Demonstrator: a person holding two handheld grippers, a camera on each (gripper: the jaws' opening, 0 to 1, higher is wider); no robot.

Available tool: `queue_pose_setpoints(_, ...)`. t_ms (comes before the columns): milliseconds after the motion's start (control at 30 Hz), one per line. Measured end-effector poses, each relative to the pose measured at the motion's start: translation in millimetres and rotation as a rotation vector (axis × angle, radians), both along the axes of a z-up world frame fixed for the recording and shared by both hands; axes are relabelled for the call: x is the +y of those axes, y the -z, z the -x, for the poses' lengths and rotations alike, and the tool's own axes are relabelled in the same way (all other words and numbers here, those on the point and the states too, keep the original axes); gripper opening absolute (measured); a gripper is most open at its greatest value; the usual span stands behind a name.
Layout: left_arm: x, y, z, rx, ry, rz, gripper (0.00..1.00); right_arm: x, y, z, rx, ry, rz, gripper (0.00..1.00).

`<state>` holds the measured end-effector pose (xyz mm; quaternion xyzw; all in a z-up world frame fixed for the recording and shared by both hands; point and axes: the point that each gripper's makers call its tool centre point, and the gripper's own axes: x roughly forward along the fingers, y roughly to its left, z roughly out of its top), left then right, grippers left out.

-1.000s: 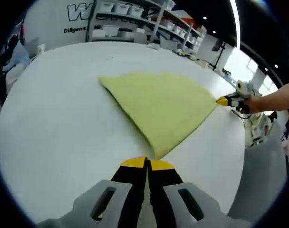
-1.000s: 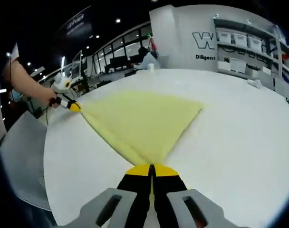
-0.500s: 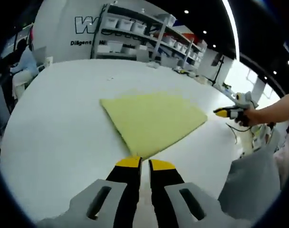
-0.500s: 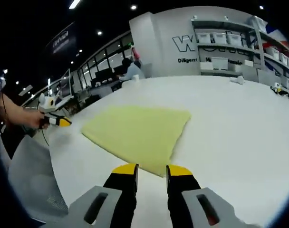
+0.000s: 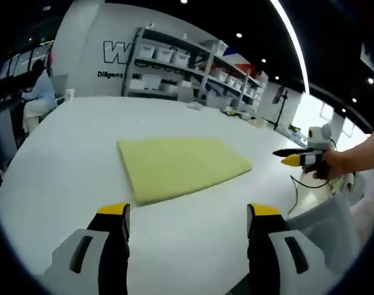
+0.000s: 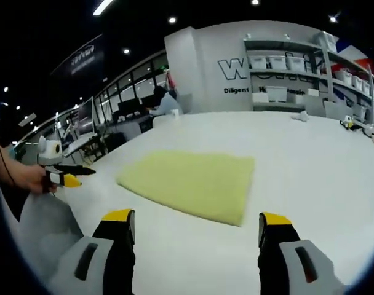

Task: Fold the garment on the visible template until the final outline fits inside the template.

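Observation:
A folded yellow garment point(image 5: 178, 165) lies flat on the white table point(image 5: 70, 141), and it appears again in the right gripper view point(image 6: 193, 181). My left gripper point(image 5: 187, 215) hangs open just short of its near edge, jaws spread wide with nothing between them. My right gripper point(image 6: 196, 221) is likewise open and empty in front of the cloth's near edge. In the left gripper view the right gripper point(image 5: 296, 158) sits off to the right in a person's hand; in the right gripper view the left gripper point(image 6: 63, 177) sits off to the left. No template outline shows on the table.
Shelving with white bins point(image 5: 175, 61) stands behind the table, under lettering on the wall. A person sits at a desk point(image 5: 42, 92) at the far left. A grey sheet point(image 6: 42, 227) hangs off the table edge near the hand. Small items point(image 6: 353, 123) lie at the table's far side.
Both grippers let go of the garment's corners and opened wide. Both have pulled back from the cloth, which now lies flat and folded on the table.

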<state>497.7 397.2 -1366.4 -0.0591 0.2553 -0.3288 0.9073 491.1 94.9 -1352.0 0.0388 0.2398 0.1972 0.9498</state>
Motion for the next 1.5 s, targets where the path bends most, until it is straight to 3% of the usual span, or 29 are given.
queue_pose_setpoints(100, 2.7, 4.4, 5.6, -0.001, -0.012, -0.003, 0.79, 0.1, -0.6, 6.8, 0.012, 0.017, -0.016, 0.92)
queue_pose_setpoints(133, 2.1, -1.4, 2.6, 0.006, -0.018, 0.007, 0.8, 0.2, -0.3, 9.8, 0.008, 0.017, -0.01, 0.93)
queue_pose_setpoints(200, 1.1, -13.0, -4.0, -0.088, -0.015, -0.004, 0.82, 1.1, -0.1, 16.5, 0.017, 0.018, -0.013, 0.94)
queue_pose_setpoints(267, -1.1, -7.9, 0.0, -0.047, -0.009, -0.004, 0.82, 1.2, 0.2, 21.3, 0.02, 0.018, -0.01, 0.96)
queue_pose_setpoints(433, -8.7, -7.4, 4.7, -0.067, 0.024, -0.03, 0.83, -3.0, -1.2, 28.0, 0.019, 0.033, -0.019, 0.98)
queue_pose_setpoints(733, -7.2, -1.5, 6.9, -0.049, 0.033, -0.06, 0.82, -1.1, -2.0, 36.7, 0.016, 0.029, -0.027, 0.99)
queue_pose_setpoints(1200, -6.4, -0.2, 6.4, -0.044, 0.03, -0.069, 0.81, 2.0, -2.7, 31.7, 0.014, 0.004, -0.026, 0.99)
queue_pose_setpoints(1500, -9.0, 12.8, 14.9, -0.001, 0.046, -0.097, 0.81, 5.6, -6.2, 26.8, 0.011, -0.005, -0.043, 0.99)
